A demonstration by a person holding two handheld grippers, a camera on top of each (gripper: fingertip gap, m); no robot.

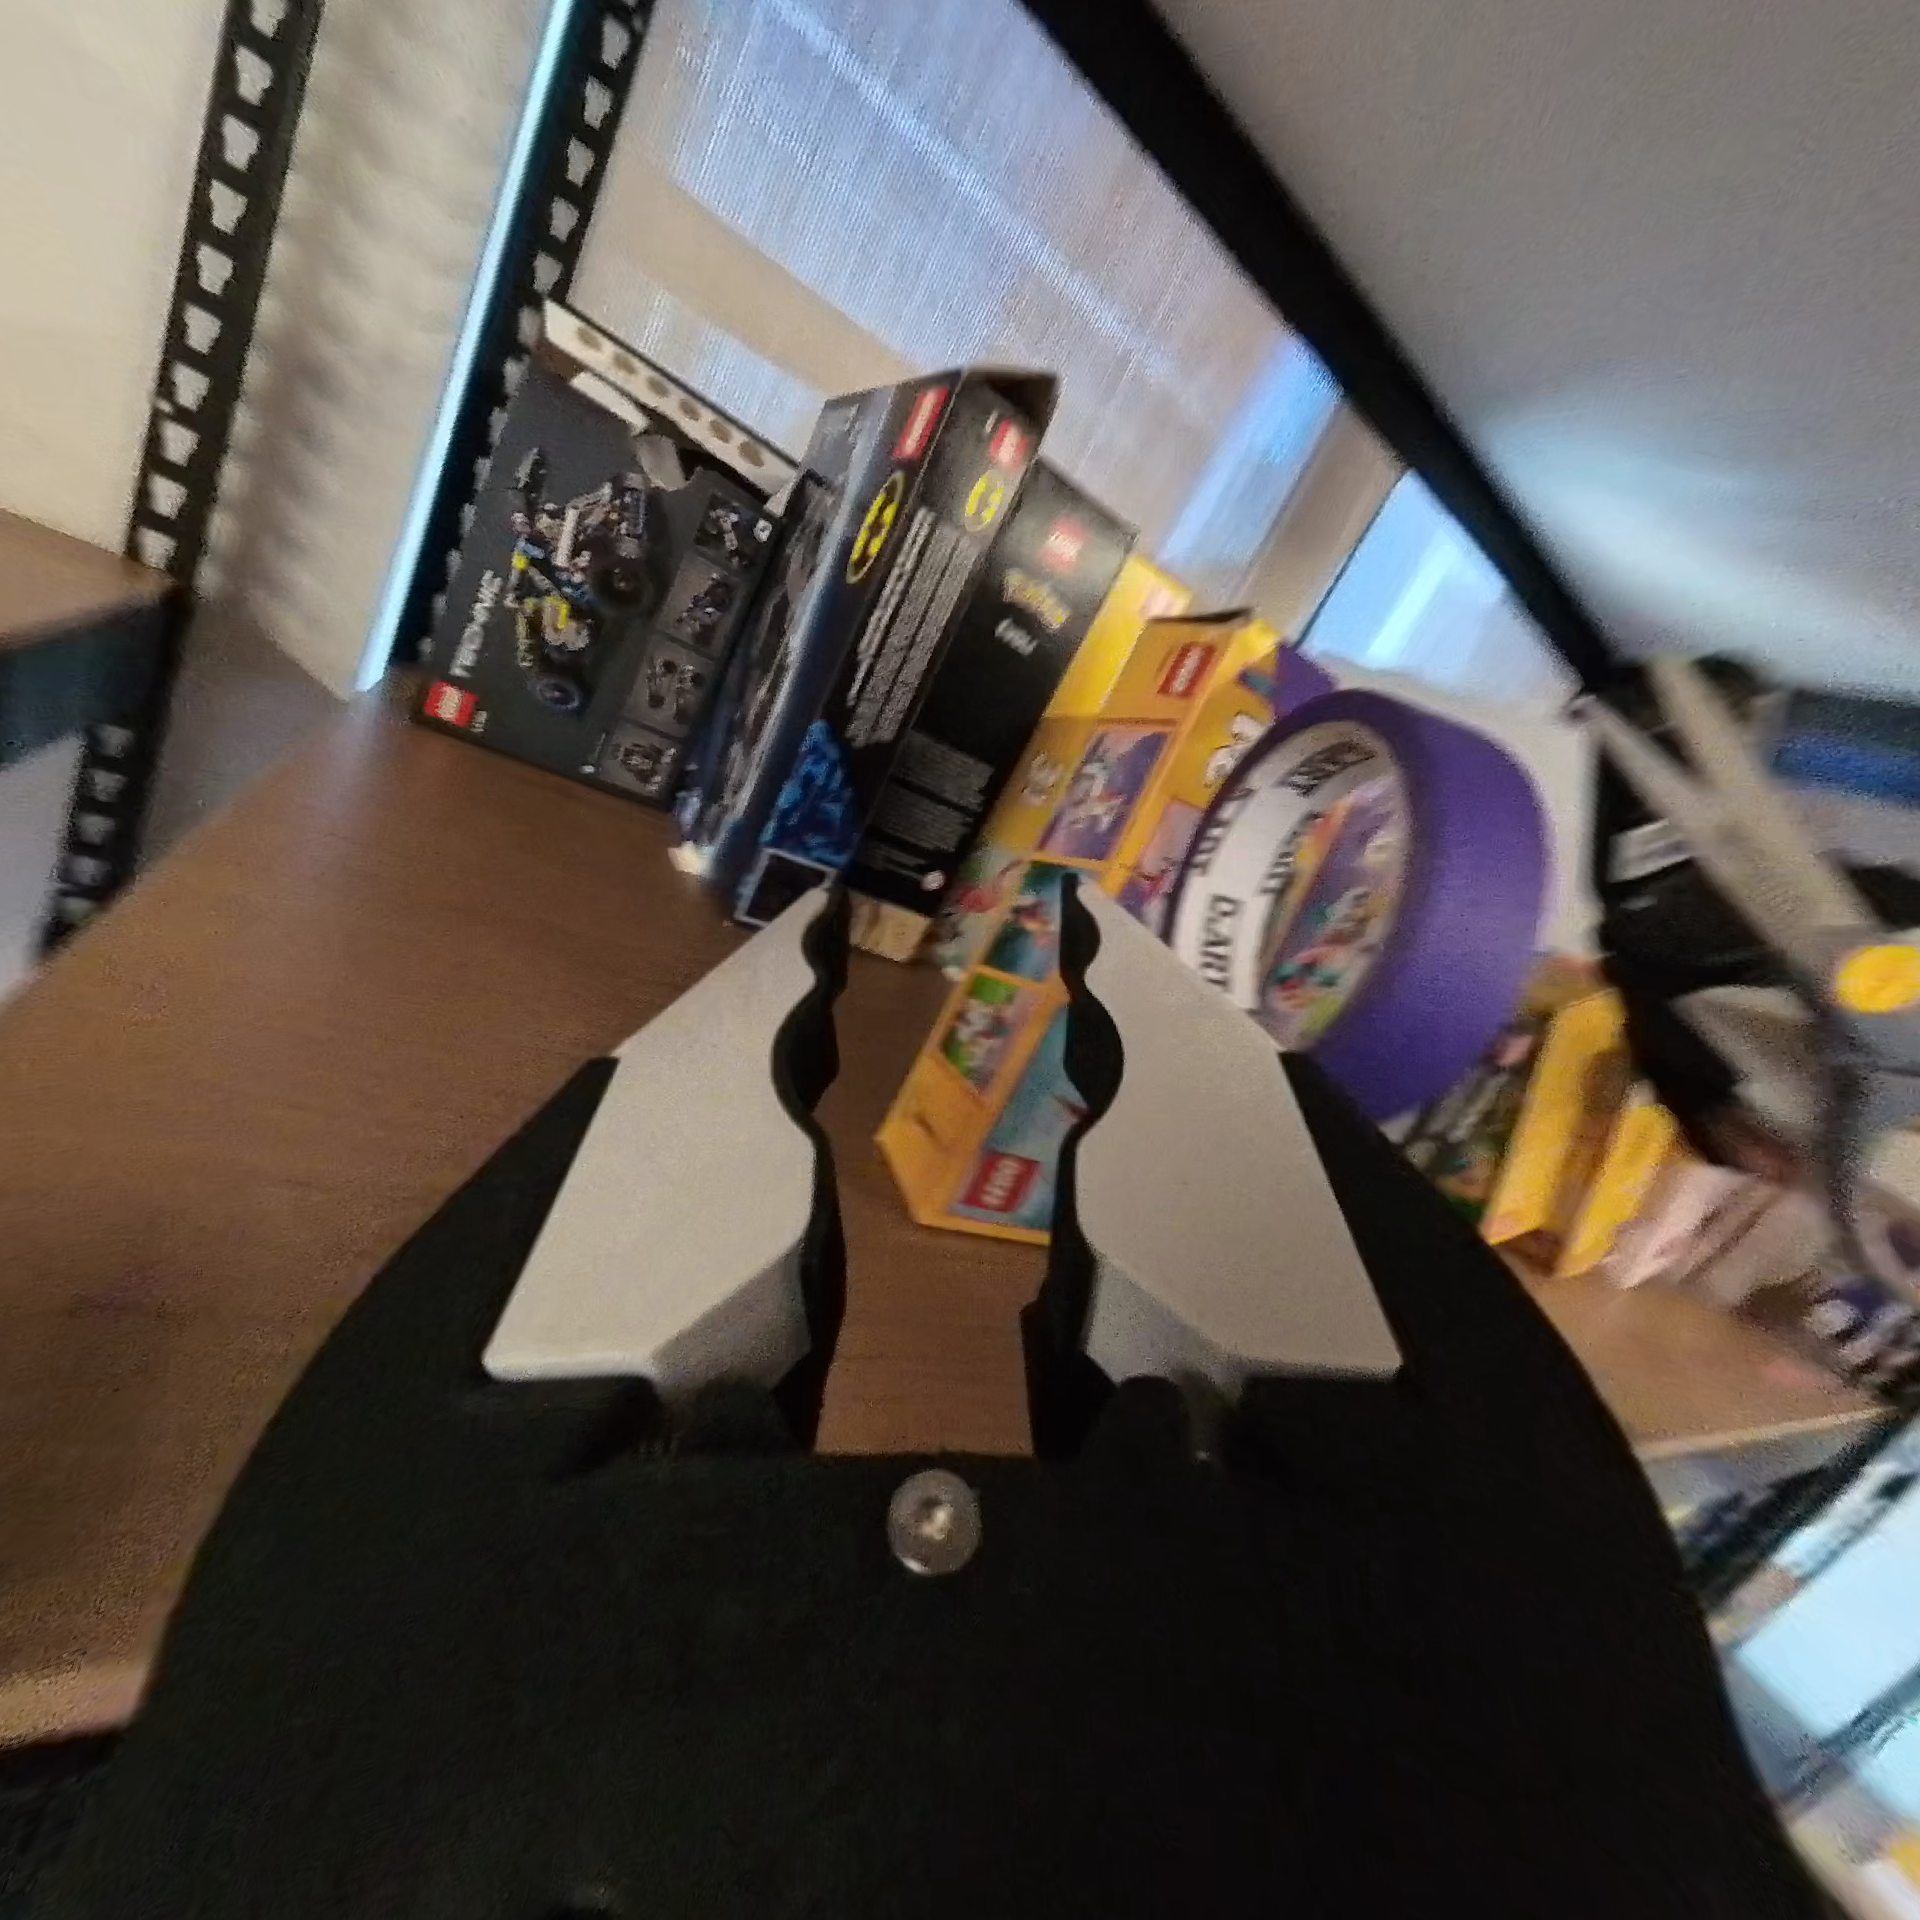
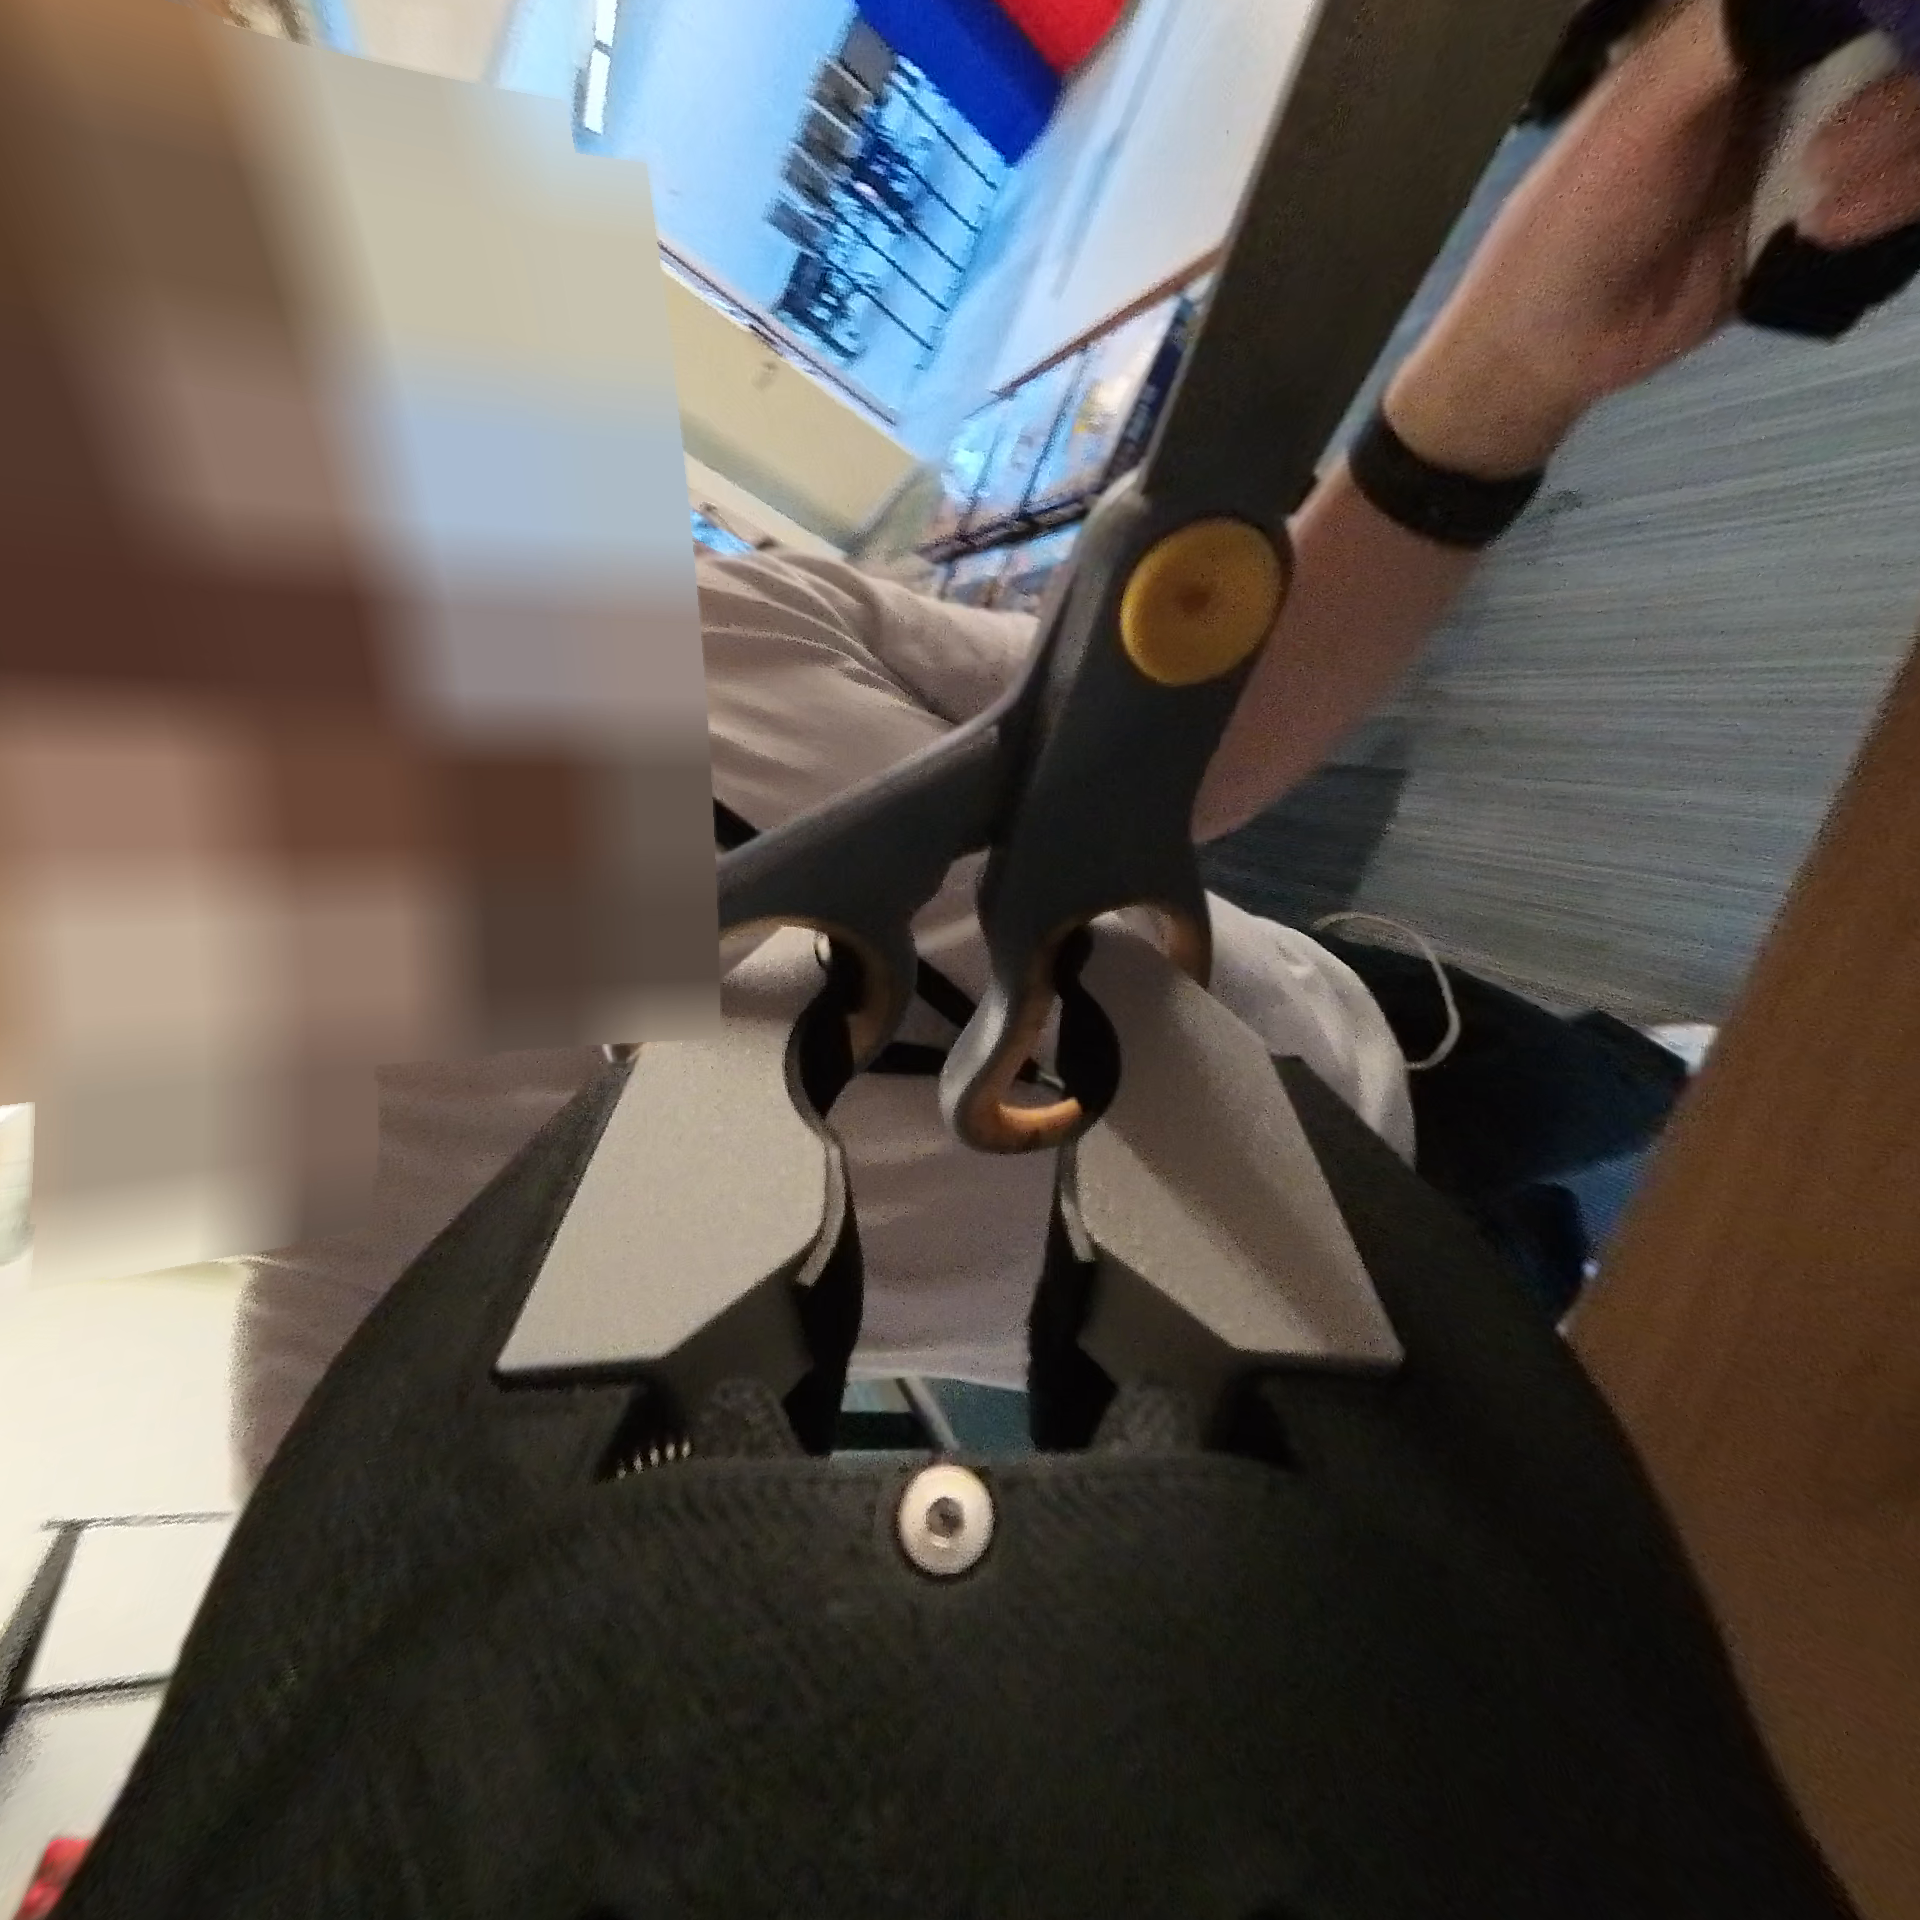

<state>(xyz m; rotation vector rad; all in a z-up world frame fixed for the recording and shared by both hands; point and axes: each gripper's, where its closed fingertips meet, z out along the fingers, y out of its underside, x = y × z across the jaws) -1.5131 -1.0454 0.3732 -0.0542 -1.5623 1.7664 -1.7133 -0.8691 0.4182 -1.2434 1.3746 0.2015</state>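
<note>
The left tongs [image 1: 951, 914] are hanging spread and empty in the middle of the left wrist view, jaws apart with only the brown shelf board [image 1: 364, 1039] showing in the gap. Just beyond the tips a yellow toy box [image 1: 997, 1091] is lying tilted on the shelf, and behind it dark boxes [image 1: 904, 644] are standing upright in a row running toward the upper left. A round purple tin [image 1: 1382, 873] is sitting at centre right, with more yellow boxes [image 1: 1558, 1122] trailing toward the right edge.

The right tongs [image 2: 971, 977] are pinching a pair of grey scissors [image 2: 1101, 790] by the handle loops at the frame's centre, each finger seemingly threaded into a loop, blades pointing up past the yellow pivot [image 2: 1200, 603]. The scissors look stiff, hard and fairly light, with smooth plastic handles likely to swivel; the loops seem the surest hold. A person's forearm with a black wristband [image 2: 1444, 488] is crossing the upper right.
</note>
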